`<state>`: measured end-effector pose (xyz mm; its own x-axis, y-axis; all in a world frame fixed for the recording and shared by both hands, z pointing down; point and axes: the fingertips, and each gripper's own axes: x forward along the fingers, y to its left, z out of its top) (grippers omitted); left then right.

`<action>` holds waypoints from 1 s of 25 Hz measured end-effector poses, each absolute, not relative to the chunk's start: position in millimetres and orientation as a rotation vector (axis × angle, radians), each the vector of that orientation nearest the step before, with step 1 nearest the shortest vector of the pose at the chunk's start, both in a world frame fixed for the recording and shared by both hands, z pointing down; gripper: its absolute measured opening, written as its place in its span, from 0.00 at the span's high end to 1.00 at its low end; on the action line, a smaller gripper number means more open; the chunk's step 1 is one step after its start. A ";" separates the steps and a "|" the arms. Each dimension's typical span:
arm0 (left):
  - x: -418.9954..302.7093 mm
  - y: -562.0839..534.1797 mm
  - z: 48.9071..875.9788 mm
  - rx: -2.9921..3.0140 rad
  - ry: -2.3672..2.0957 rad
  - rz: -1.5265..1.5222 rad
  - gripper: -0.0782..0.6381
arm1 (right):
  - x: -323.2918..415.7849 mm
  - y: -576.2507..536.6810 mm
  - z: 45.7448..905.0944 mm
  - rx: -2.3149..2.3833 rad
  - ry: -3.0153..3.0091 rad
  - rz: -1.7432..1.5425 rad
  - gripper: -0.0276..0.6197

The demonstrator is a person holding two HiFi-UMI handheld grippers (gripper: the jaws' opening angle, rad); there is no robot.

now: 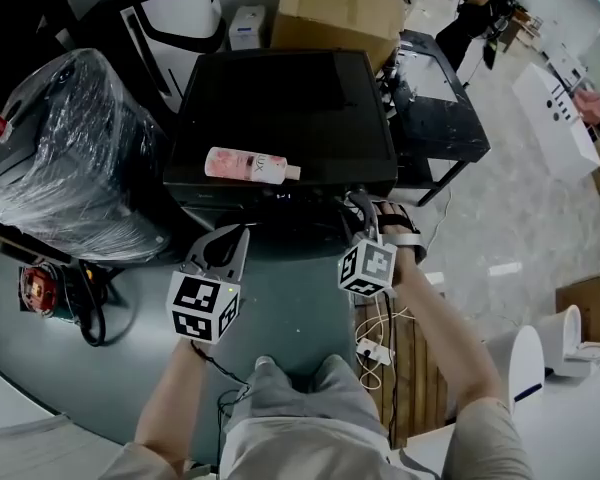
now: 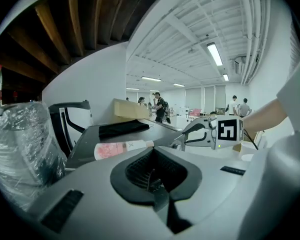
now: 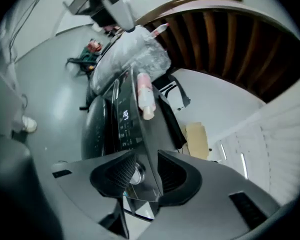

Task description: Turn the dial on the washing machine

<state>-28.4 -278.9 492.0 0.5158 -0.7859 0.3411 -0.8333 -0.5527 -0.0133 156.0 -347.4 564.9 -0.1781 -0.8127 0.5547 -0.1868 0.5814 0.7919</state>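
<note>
The black washing machine (image 1: 280,108) stands in front of me with a pink bottle (image 1: 250,165) lying on its lid. My right gripper (image 1: 365,206) is at the front control panel, turned on its side. In the right gripper view the small silver dial (image 3: 136,174) sits between the jaws of the right gripper (image 3: 140,176). It lies against the left pad, and a gap shows to the other pad. My left gripper (image 1: 235,238) hangs in front of the machine, left of the right one. Its jaws are together with nothing in them (image 2: 152,176).
A bulky thing wrapped in clear plastic (image 1: 65,148) stands left of the machine. A cardboard box (image 1: 335,8) is behind it and a black table (image 1: 440,108) to its right. A power strip (image 1: 375,351) lies by a wooden pallet (image 1: 405,368). White bins (image 1: 540,353) stand at the right.
</note>
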 end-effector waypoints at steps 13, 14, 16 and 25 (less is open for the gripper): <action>-43.6 -257.3 368.3 2.644 -1.520 0.330 0.87 | 142.5 -298.0 388.9 1.295 -2.209 -0.248 0.86; -45.8 -257.1 357.5 2.648 -1.538 0.310 0.87 | 141.0 -294.2 379.0 1.310 -2.245 -0.209 0.86; -48.6 -255.8 336.5 2.661 -1.560 0.277 0.87 | 138.7 -286.6 361.0 1.322 -2.279 -0.173 0.87; -57.6 -234.7 249.6 2.777 -1.675 0.193 0.87 | 148.5 -250.7 270.9 1.468 -2.390 -0.145 0.89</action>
